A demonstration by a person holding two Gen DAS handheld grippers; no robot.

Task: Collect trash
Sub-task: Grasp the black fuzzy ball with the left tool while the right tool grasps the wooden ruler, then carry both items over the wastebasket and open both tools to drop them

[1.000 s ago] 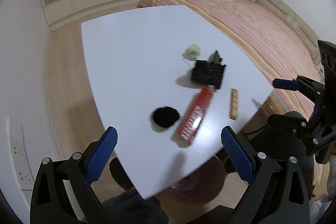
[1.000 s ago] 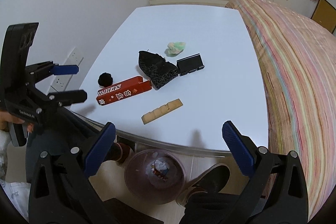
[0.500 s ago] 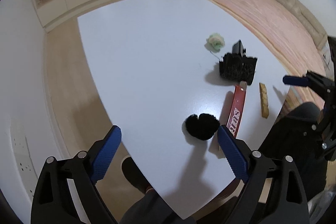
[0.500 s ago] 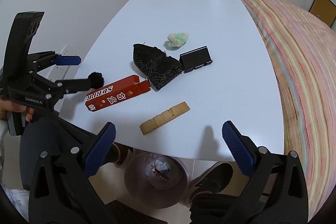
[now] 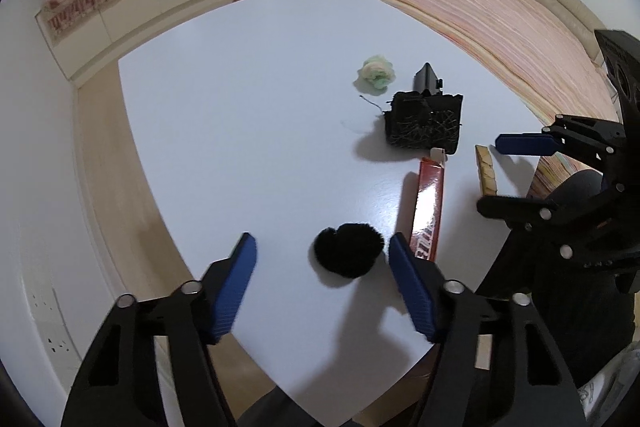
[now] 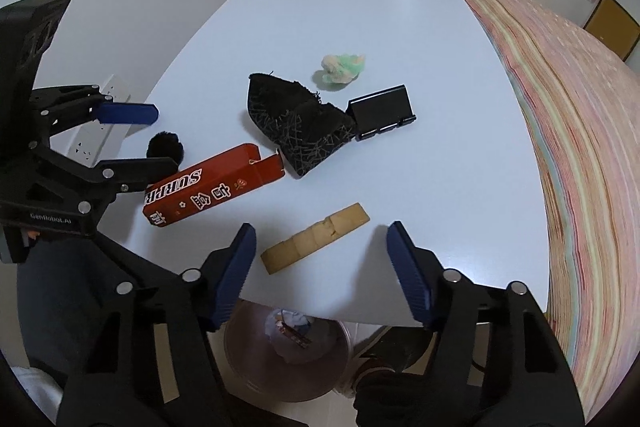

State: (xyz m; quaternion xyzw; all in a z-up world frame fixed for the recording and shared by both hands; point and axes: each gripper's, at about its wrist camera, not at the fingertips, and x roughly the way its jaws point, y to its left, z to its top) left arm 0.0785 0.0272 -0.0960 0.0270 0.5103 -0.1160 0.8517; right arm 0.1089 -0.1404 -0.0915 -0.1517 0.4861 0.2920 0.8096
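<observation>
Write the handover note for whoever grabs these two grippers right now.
Left gripper: jaws just been closing, not yet gripping; black fuzzy ball lies between them, nearer the right finger.
Right gripper: jaws just been closing, empty, lined up on the tan wooden strip.
On the white table: red carton, black patterned cloth, black binder clip, green-pink wad.
Bin sits on the floor under the near table edge, some trash already in it.
Left: everything on the table still needs to go in.
</observation>
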